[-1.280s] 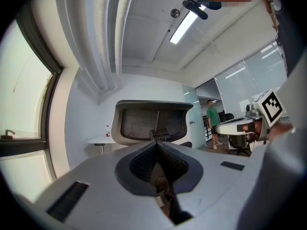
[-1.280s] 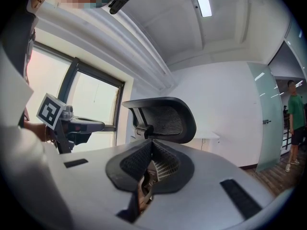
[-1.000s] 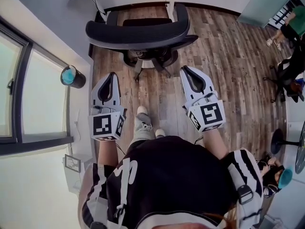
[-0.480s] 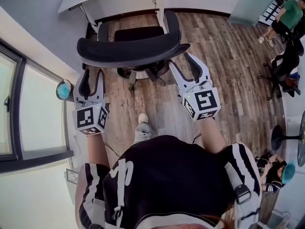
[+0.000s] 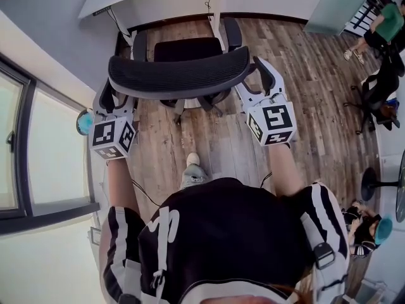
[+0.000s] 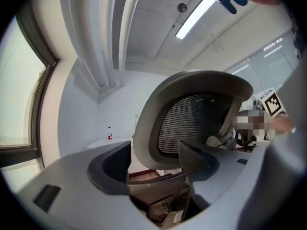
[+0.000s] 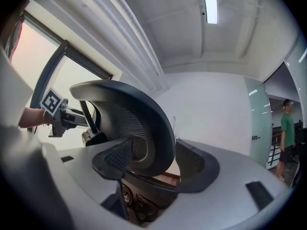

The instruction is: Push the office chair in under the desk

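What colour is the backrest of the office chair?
The backrest is black, clearest in the head view.

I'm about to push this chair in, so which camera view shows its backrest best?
The head view: the whole backrest runs from the left hand-held gripper to the right hand-held gripper. Each gripper view shows just one side edge, standing between jaws that have just been opening.

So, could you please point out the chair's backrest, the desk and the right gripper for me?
chair backrest (image 5: pixel 180 76): head view, middle of the dark mesh top edge.
desk (image 6: pixel 105 143): left gripper view, bare white top.
right gripper (image 5: pixel 253 80): head view, midway between its fingertips, at the backrest's end.
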Demonstrator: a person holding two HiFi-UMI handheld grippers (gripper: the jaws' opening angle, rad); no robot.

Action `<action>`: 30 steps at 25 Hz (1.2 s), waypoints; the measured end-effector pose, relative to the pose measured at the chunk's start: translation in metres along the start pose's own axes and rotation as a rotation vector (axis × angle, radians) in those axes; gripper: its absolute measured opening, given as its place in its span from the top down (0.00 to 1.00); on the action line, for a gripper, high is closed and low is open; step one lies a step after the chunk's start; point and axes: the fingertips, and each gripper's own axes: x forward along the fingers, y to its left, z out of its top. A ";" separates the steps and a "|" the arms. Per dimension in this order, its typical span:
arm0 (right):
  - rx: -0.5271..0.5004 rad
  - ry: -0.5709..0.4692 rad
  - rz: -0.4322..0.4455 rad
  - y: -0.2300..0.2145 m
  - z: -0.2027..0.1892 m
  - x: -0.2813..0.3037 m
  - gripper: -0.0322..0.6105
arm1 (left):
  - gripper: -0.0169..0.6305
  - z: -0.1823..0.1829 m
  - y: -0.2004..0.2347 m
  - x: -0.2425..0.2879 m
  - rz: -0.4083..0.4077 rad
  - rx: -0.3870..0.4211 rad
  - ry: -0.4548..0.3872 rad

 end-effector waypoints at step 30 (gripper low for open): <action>-0.058 0.031 0.014 -0.026 -0.011 0.038 0.54 | 0.46 -0.005 -0.004 0.051 -0.111 0.026 0.059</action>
